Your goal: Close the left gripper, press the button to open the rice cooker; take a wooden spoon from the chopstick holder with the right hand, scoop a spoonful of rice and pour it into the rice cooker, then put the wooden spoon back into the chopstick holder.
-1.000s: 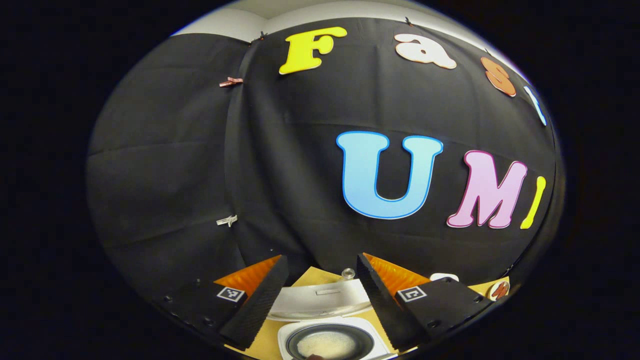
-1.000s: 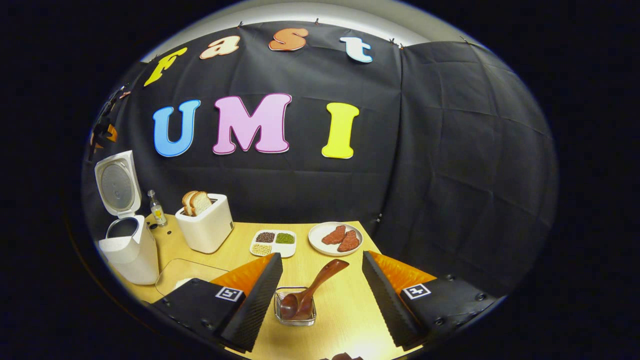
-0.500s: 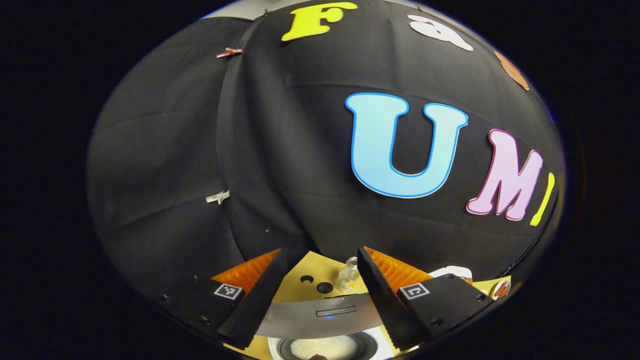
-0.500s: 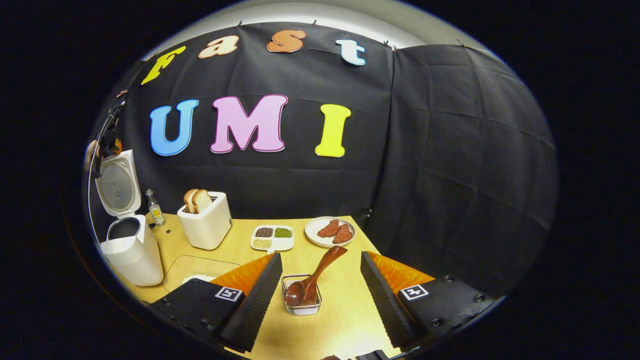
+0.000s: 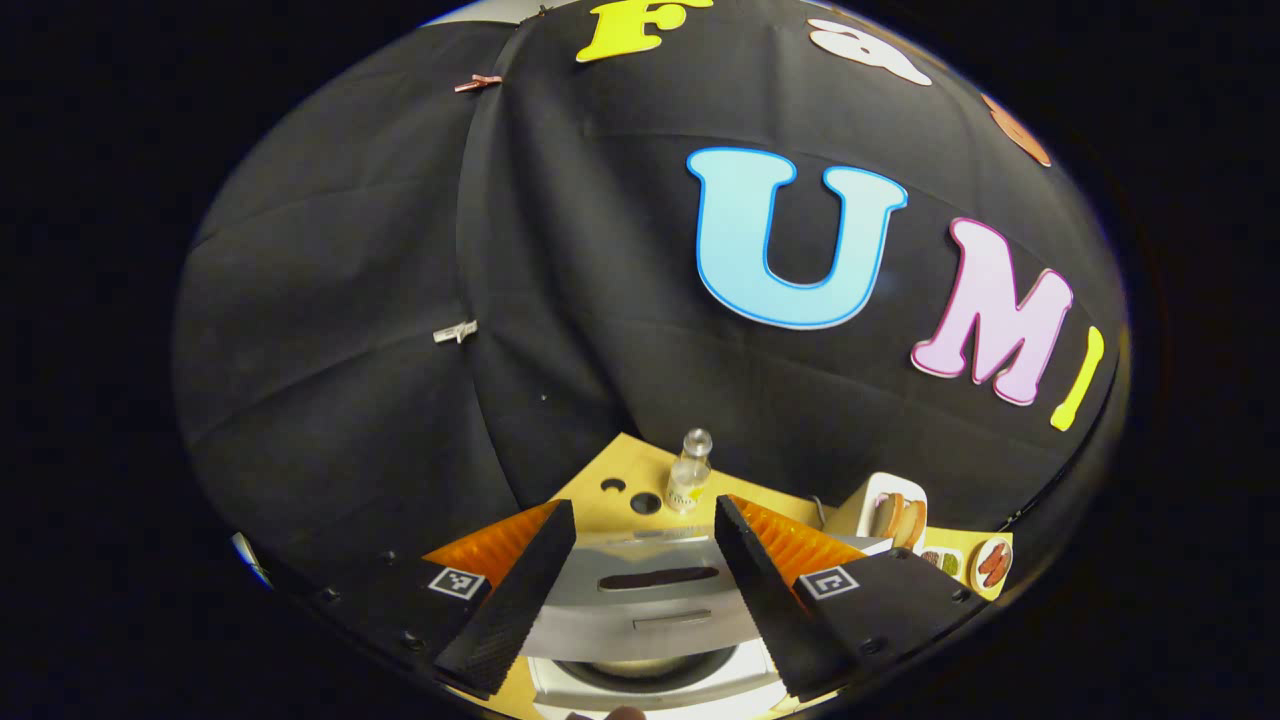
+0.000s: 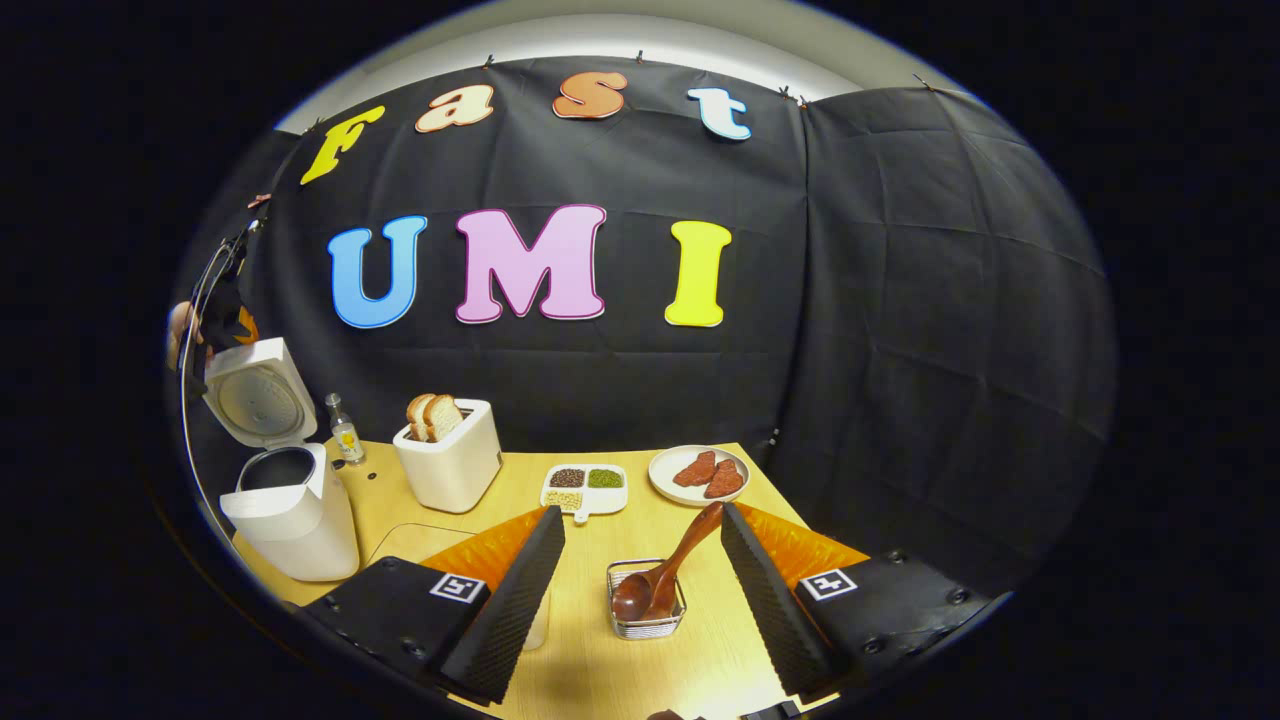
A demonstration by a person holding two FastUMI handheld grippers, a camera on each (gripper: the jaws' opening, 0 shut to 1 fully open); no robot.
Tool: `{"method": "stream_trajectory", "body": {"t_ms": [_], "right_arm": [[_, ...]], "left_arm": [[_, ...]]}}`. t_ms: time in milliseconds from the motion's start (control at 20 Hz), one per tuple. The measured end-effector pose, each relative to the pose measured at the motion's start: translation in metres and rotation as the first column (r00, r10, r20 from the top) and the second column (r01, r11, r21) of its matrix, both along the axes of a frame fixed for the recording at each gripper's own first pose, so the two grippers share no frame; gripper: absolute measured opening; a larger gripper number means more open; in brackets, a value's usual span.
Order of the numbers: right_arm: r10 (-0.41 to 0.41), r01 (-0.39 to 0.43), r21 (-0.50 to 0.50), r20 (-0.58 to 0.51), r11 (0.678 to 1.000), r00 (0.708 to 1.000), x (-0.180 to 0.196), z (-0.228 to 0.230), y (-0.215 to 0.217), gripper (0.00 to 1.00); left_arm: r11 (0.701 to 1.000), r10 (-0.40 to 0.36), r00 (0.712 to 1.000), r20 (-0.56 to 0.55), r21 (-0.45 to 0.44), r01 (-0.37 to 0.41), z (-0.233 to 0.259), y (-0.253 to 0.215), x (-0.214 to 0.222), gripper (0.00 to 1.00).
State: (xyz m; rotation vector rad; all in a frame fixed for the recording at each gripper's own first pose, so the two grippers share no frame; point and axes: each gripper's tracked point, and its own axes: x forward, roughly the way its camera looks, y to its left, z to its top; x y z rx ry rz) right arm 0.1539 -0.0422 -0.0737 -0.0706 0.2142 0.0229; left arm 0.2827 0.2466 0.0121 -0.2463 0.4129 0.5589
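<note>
Right gripper view looks across the wooden counter with the right gripper held above it, its fingers spread apart and gripping nothing. Between them stands the chopstick holder, a small wire basket, with the wooden spoon resting bowl-down inside it and its handle leaning up toward the right finger without touching it. Far to the left sits the white rice cooker, its lid raised, with a hand and the other gripper just behind the lid's top edge. Beside the cooker stand a small bottle and a toaster holding bread slices, then a divided dish of beans and a plate of meat.

Left gripper view, looking down from above the cooker, gives the close side: the left gripper has its fingers apart, straddling the grey lid, with the rim of the inner pot below. The bottle stands just beyond on the counter.
</note>
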Motion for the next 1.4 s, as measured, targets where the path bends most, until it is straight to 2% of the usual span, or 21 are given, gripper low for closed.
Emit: {"method": "stream_trajectory", "body": {"t_ms": [150,350,650,900,1100,1250,1400], "right_arm": [[0.027,-0.027,0.007,-0.007,1.000,1.000,-0.001,-0.005,0.001,0.98],[0.045,-0.046,-0.042,-0.020,0.998,0.999,-0.004,-0.016,-0.006,0.98],[0.038,-0.042,-0.059,-0.071,0.997,0.997,-0.002,-0.035,-0.018,0.98],[0.063,-0.068,-0.058,-0.079,0.996,0.995,0.005,-0.040,-0.022,0.98],[0.095,-0.099,-0.051,-0.077,0.994,0.993,0.011,-0.038,-0.024,0.98],[0.135,-0.137,-0.034,-0.051,0.990,0.990,0.022,-0.021,-0.023,0.98],[0.184,-0.184,-0.051,0.006,0.982,0.983,0.041,0.002,-0.019,0.98]], "left_arm": [[0.999,0.008,0.999,-0.053,-0.034,-0.010,-0.040,-0.022,-0.021,0.98],[1.000,-0.001,0.993,-0.118,0.006,0.001,-0.082,-0.043,-0.038,0.97],[0.999,-0.007,0.978,-0.210,-0.047,-0.003,-0.150,-0.067,-0.050,0.99],[0.997,-0.062,0.977,-0.203,0.030,0.069,-0.160,-0.081,-0.047,1.00],[0.999,-0.031,0.989,-0.147,0.022,0.035,-0.154,-0.079,-0.052,1.00],[0.997,0.023,0.999,0.035,0.070,-0.025,-0.102,-0.090,-0.070,0.96],[0.988,-0.012,0.984,0.180,0.151,-0.015,-0.039,-0.130,-0.104,0.96]]}}
